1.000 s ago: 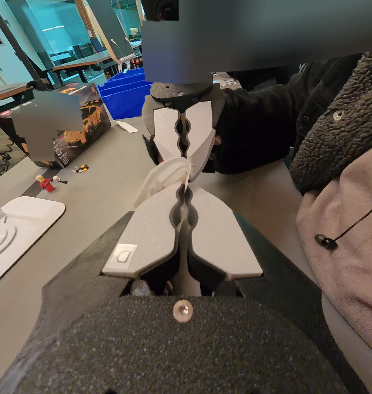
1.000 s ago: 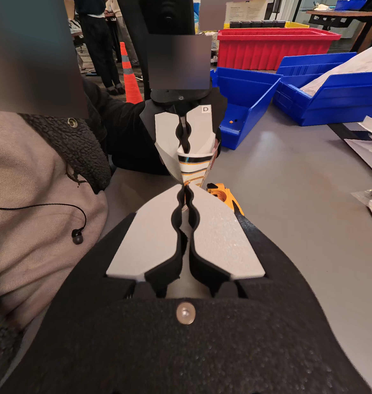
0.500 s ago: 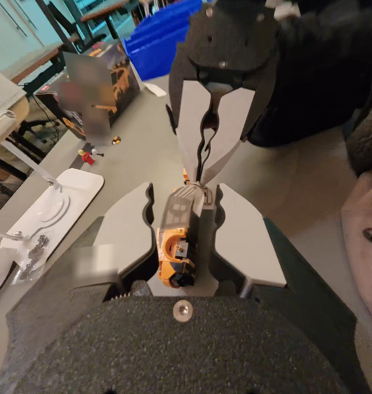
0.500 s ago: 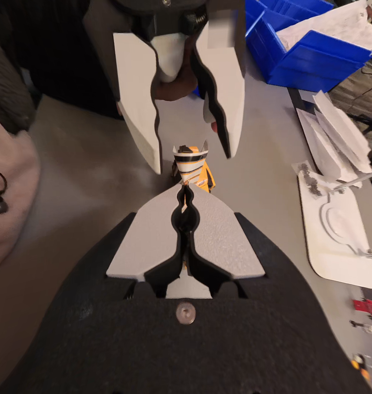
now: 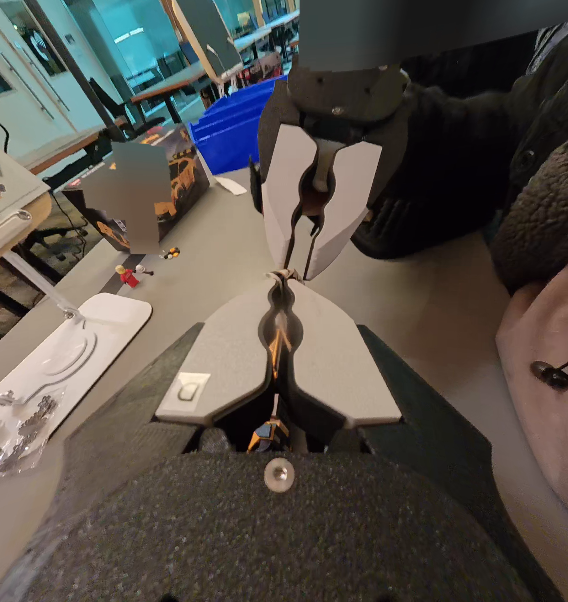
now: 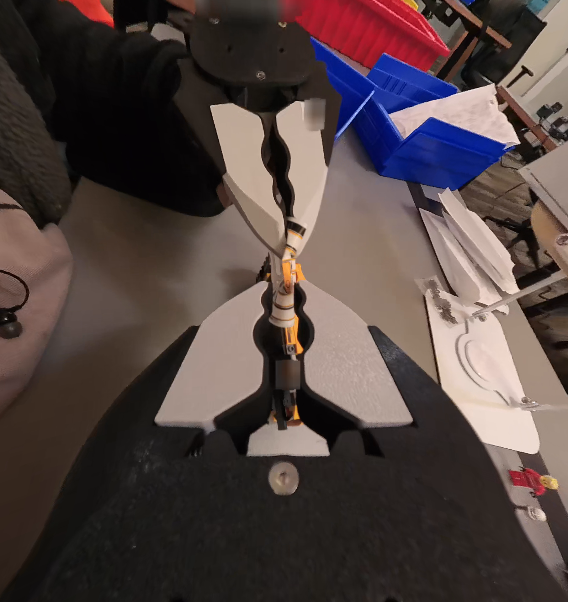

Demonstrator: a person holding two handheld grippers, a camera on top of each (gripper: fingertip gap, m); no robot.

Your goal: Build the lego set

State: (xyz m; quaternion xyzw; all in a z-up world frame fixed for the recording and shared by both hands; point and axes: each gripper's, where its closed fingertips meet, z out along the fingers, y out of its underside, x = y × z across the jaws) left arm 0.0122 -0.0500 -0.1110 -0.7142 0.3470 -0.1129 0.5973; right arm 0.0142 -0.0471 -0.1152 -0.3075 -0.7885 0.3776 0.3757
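Observation:
A white sticker sheet (image 6: 282,312) with black and orange stripes hangs curled between the two grippers, which point at each other above the grey table (image 6: 152,260). My left gripper (image 5: 281,285) is shut on the sheet's edge (image 5: 277,274); in the right wrist view the left gripper (image 6: 289,249) pinches the sheet's far end. My right gripper (image 6: 284,286) stands a little open, and the sheet runs through its gap. It also shows in the left wrist view (image 5: 297,270) with its tips apart. The orange lego car (image 6: 292,342) lies on the table under both grippers (image 5: 269,436).
The lego box (image 5: 184,182), blue bins (image 6: 422,143) and a red bin (image 6: 373,35) stand farther back. A red minifigure (image 5: 127,277), a white stand base (image 6: 484,374), a bag of small parts (image 5: 25,430) and papers (image 6: 471,250) lie to the side. The person's body (image 5: 543,358) is close. Both grippers' tips are close together, under 4 cm apart.
My left gripper was wide open over the car and has shut on the sheet. My right gripper was shut on the sheet and has opened a little. Both have lifted and tilted.

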